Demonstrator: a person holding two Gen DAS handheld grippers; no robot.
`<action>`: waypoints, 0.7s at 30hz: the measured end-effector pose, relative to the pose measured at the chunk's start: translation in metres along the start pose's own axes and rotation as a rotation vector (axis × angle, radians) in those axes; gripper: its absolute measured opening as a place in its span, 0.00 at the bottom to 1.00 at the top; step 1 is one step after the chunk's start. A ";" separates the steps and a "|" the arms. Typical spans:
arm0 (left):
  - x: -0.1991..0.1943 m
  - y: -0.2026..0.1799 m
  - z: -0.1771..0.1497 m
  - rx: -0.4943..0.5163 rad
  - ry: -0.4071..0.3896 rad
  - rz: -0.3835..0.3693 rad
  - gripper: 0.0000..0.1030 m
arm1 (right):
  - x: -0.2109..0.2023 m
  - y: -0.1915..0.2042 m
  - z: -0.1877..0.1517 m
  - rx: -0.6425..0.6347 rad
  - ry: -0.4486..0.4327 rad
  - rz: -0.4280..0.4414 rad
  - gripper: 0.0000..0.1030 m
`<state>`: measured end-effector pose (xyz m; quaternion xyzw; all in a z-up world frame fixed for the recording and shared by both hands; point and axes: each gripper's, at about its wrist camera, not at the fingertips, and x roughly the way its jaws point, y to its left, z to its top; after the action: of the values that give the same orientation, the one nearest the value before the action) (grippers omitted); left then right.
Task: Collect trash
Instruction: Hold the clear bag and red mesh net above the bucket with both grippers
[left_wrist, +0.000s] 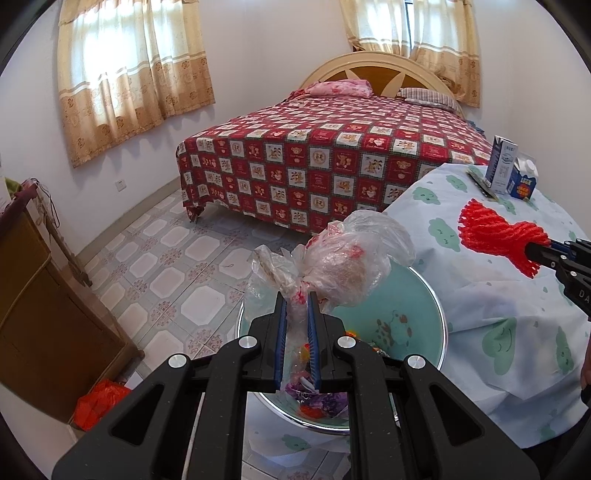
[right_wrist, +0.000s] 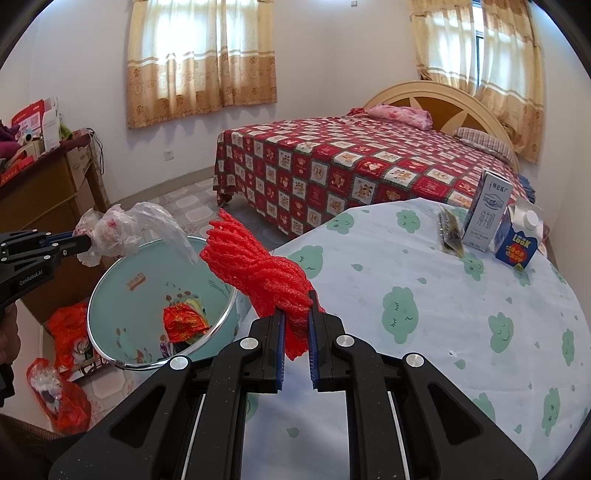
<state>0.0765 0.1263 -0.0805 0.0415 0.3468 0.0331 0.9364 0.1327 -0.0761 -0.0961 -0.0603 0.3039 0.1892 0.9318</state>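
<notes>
- The left claw (left_wrist: 295, 295) is closed down to a narrow gap and pinches the twisted neck of a crumpled clear plastic bag (left_wrist: 351, 258); the bag's bulk bulges past the tips and hangs above the open mouth of the pale green trash bin (left_wrist: 441, 321).
- The right claw (right_wrist: 295, 295) is likewise nearly closed, gripping a bundle of red foam netting (right_wrist: 258, 266) by its lower end; the bundle stands over the counter's edge, just beside the bin's rim (right_wrist: 110, 273) and not yet above the opening.
- The step in hand looks like dropping both pieces into the bin; the bag is best let go first, since it sits over the opening already; the claw should spread fully so the thin film does not cling to the blue pads (left_wrist: 281, 325).
- The netting should travel leftward until clear of the rim before release; it is light and springy, so it may bounce off the edge.
- Coloured wrappers (right_wrist: 183, 321) already lie in the bin.
- Two cartons (right_wrist: 487, 214) and a flat dark wrapper (right_wrist: 448, 230) wait on the counter (right_wrist: 406, 332), well apart from both claws.
</notes>
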 end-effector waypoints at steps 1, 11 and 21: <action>0.000 0.001 0.000 -0.002 0.001 0.001 0.10 | 0.000 0.001 0.000 -0.002 0.000 0.000 0.11; 0.001 0.012 -0.002 -0.021 0.002 0.016 0.10 | 0.008 0.012 0.006 -0.028 0.006 0.013 0.11; 0.002 0.023 -0.004 -0.042 0.010 0.034 0.10 | 0.015 0.021 0.008 -0.049 0.016 0.022 0.11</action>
<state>0.0751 0.1491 -0.0825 0.0276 0.3498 0.0565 0.9347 0.1405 -0.0505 -0.0980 -0.0813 0.3074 0.2064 0.9253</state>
